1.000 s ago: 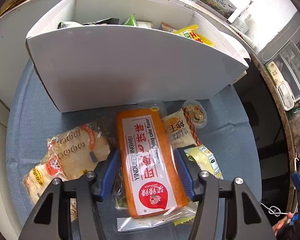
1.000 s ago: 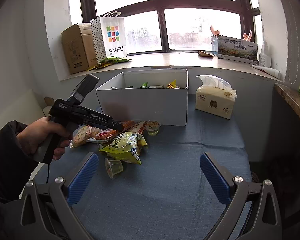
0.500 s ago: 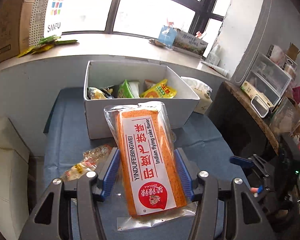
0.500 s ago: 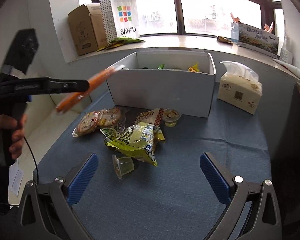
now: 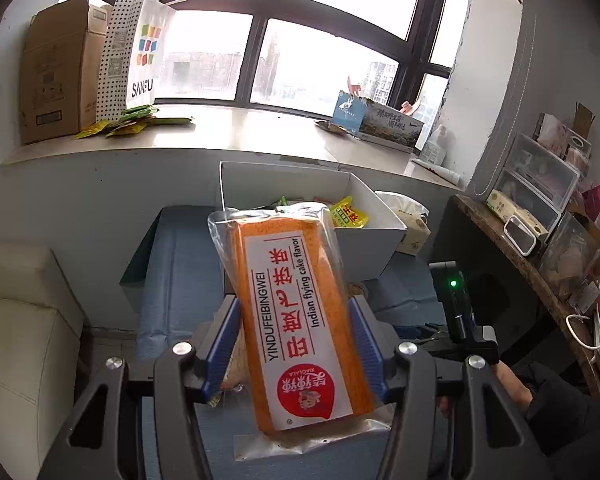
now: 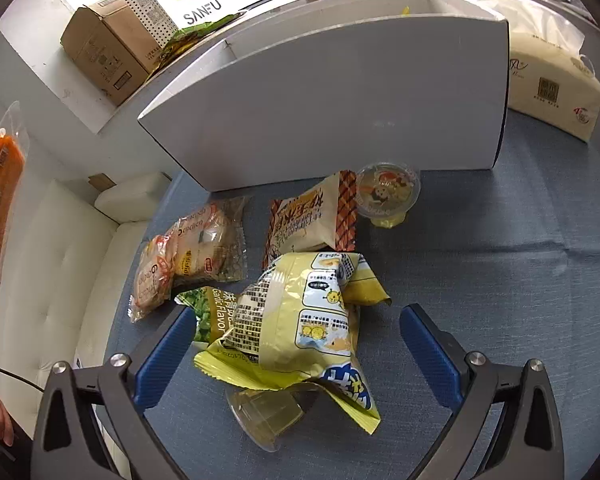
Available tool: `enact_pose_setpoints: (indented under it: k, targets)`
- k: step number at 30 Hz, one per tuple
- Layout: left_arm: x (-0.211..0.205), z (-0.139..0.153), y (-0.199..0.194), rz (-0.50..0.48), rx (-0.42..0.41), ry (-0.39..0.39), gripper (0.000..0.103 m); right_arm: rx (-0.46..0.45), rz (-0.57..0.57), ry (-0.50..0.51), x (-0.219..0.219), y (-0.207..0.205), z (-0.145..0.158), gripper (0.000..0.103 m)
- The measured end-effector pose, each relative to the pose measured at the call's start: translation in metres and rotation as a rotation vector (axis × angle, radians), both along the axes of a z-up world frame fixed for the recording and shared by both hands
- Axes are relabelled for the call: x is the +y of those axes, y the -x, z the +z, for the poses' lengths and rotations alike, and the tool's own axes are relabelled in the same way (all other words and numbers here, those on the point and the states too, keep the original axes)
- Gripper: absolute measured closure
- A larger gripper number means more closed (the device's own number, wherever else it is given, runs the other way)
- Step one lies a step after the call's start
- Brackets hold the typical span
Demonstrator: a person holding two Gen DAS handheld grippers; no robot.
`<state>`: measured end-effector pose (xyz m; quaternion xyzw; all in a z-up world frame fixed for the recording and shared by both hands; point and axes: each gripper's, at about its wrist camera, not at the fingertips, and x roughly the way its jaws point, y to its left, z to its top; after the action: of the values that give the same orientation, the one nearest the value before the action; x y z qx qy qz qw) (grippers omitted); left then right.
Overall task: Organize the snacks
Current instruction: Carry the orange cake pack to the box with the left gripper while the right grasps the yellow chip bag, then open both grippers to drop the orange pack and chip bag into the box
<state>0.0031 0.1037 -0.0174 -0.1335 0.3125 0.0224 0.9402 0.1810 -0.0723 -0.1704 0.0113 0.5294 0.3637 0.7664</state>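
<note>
Cake pack (image 5: 300,316) clamped btwn left claw (image 5: 296,340) pads, raised.

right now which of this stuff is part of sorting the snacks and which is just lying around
Part of the job:
- orange cake pack, held in the left gripper
- white box
- yellow chip bag
- brown wafer pack
- jelly cup
- clear bun pack
- right gripper, open

Just lying about:
- tissue pack
- cardboard carton
- SANFU bag
</note>
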Motion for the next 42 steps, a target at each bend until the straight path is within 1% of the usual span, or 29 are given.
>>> enact_pose_setpoints:
  k: [1, 2, 3, 5, 8, 11, 15, 17, 20, 22, 24, 28, 31, 34, 35, 37, 38, 39, 40, 41, 42]
  targets:
    - [-0.002, -0.001, -0.001, -0.001, -0.002, 0.002, 0.043, 0.010, 0.008, 0.010, 0.001, -0.001, -0.004, 0.026]
    - [-0.003, -0.001, -0.001, -0.005, -0.003, 0.002, 0.043, 0.024, 0.029, -0.032, -0.001, 0.000, -0.006, 0.043]
    - [-0.005, -0.001, -0.001, -0.006, -0.003, -0.001, 0.043, 0.023, 0.037, -0.055, -0.004, 0.001, -0.004, 0.045]
    - [-0.006, -0.001, 0.000, -0.008, -0.001, -0.006, 0.043, -0.046, 0.054, -0.011, -0.006, 0.008, 0.002, 0.049]
    - [-0.008, 0.000, 0.000, -0.015, -0.012, 0.003, 0.043, -0.101, 0.069, -0.047, -0.020, 0.020, 0.020, 0.049]
    - [-0.009, 0.004, 0.001, -0.018, -0.038, -0.008, 0.043, -0.147, 0.047, -0.104, -0.040, 0.027, 0.045, 0.049]
    - [-0.011, 0.013, -0.005, -0.034, -0.065, -0.007, 0.043, -0.231, 0.008, -0.180, -0.066, 0.032, 0.089, 0.049]
    - [-0.008, 0.018, -0.015, -0.042, -0.093, 0.021, 0.043, -0.291, -0.004, -0.201, -0.074, 0.032, 0.113, 0.049]
    - [0.001, 0.024, -0.047, -0.038, -0.097, 0.029, 0.043, -0.393, -0.005, -0.204, -0.073, 0.022, 0.144, 0.049]
    - [0.006, 0.030, -0.073, -0.047, -0.105, 0.056, 0.043, -0.427, -0.014, -0.189, -0.068, 0.005, 0.161, 0.049]
    - [0.008, 0.039, -0.101, -0.055, -0.108, 0.052, 0.043, -0.454, -0.017, -0.189, -0.063, -0.015, 0.173, 0.049]
    - [0.011, 0.053, -0.159, -0.068, -0.093, 0.030, 0.043, -0.475, -0.031, -0.162, -0.038, -0.061, 0.184, 0.049]
    - [0.016, 0.053, -0.197, -0.061, -0.070, 0.006, 0.043, -0.451, -0.033, -0.142, -0.019, -0.097, 0.182, 0.049]
    - [0.027, 0.042, -0.231, -0.041, -0.029, 0.010, 0.043, -0.402, -0.034, -0.124, -0.003, -0.126, 0.173, 0.049]
    - [0.032, 0.036, -0.240, -0.035, -0.014, 0.017, 0.043, -0.394, -0.034, -0.117, 0.002, -0.133, 0.171, 0.049]
    - [0.038, 0.025, -0.256, -0.032, 0.019, 0.002, 0.043, -0.394, -0.027, -0.095, 0.011, -0.142, 0.166, 0.049]
    - [0.039, 0.018, -0.264, -0.047, 0.048, 0.000, 0.041, -0.400, -0.024, -0.084, 0.015, -0.145, 0.165, 0.048]
    - [0.041, 0.011, -0.273, -0.058, 0.086, 0.005, 0.036, -0.401, -0.029, -0.078, 0.018, -0.148, 0.163, 0.047]
    - [0.043, 0.004, -0.278, -0.048, 0.119, 0.002, 0.017, -0.383, -0.031, -0.076, 0.020, -0.152, 0.160, 0.040]
    - [0.046, 0.001, -0.280, -0.011, 0.129, -0.015, 0.000, -0.351, -0.025, -0.079, 0.022, -0.157, 0.157, 0.016]
    - [0.050, -0.002, -0.277, 0.020, 0.126, -0.027, 0.000, -0.327, -0.034, -0.069, 0.023, -0.161, 0.153, 0.001]
